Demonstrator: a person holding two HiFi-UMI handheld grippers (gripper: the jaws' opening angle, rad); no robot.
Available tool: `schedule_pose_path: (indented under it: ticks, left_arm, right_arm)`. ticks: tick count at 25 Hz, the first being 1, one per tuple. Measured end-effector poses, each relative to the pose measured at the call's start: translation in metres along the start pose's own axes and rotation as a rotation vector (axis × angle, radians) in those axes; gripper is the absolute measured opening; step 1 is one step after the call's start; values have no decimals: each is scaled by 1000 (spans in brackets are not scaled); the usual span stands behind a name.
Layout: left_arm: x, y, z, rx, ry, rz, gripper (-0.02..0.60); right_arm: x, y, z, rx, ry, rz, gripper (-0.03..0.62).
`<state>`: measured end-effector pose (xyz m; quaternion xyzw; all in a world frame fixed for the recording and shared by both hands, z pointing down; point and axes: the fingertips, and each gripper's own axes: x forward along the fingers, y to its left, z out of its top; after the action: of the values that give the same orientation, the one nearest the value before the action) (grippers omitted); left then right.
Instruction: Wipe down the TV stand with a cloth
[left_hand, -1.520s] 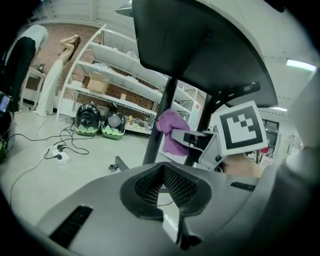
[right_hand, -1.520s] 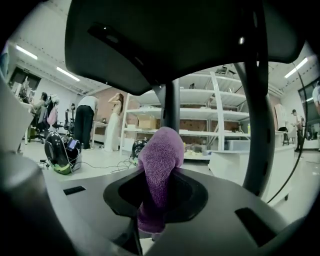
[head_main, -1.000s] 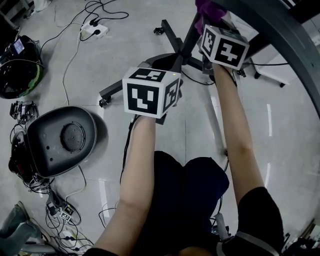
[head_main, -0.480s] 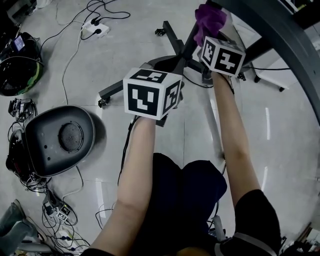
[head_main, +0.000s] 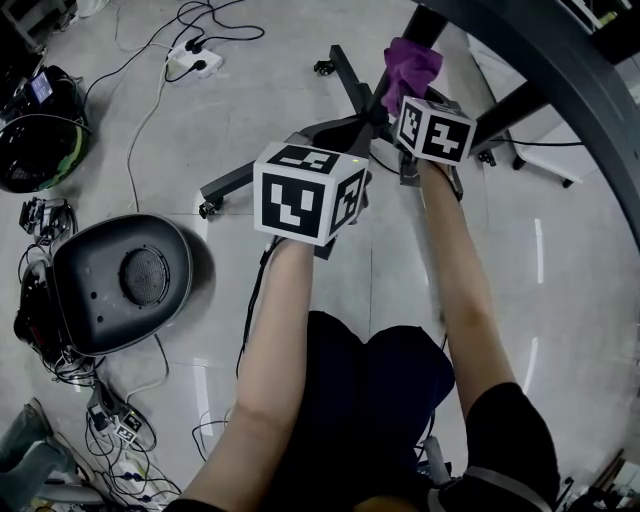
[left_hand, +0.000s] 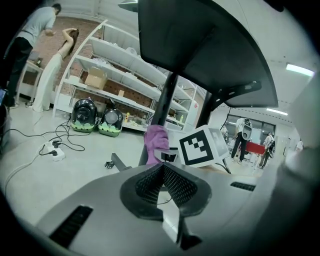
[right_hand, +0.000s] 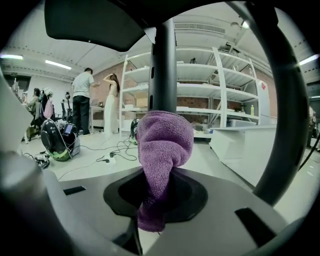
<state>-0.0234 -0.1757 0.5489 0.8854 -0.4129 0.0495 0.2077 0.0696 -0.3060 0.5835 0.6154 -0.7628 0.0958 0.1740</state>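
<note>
At far left of the head view, a grey domed housing (head_main: 120, 280) lies on the floor among loose cables, well apart from the work area. The left gripper (left_hand: 162, 167) is held just left of the stand's centre. Its jaws are closed tip to tip with nothing between them, so it takes no part in the wipe. The TV stand (head_main: 238, 180) spreads castered legs across the floor. Its black column (right_hand: 164, 70) rises from where the legs meet to a dark panel (left_hand: 200, 45) overhead. To the right, the right gripper (right_hand: 156, 197) is clamped on the lower end of a purple cloth (right_hand: 165, 145). The free, bunched end of the cloth projects forward and sits directly at the column, low down and near the leg junction. Firm contact cannot be confirmed from these views. Judgement: the step in hand is wiping the column, with the legs and the rest of the stand not visibly treated yet. The next move calls for pressing the bunched end onto the column, stroking along its length without relaxing the grip, and then rotating the wrist to reach the column's far side.
</note>
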Motion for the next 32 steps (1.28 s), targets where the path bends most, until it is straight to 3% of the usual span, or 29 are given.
schedule_pose_path:
  ticks: [32]
  left_arm:
    - [14,10,-18,27,69,5,5]
  right_arm:
    - [60,17,-180,-23,345,36,95]
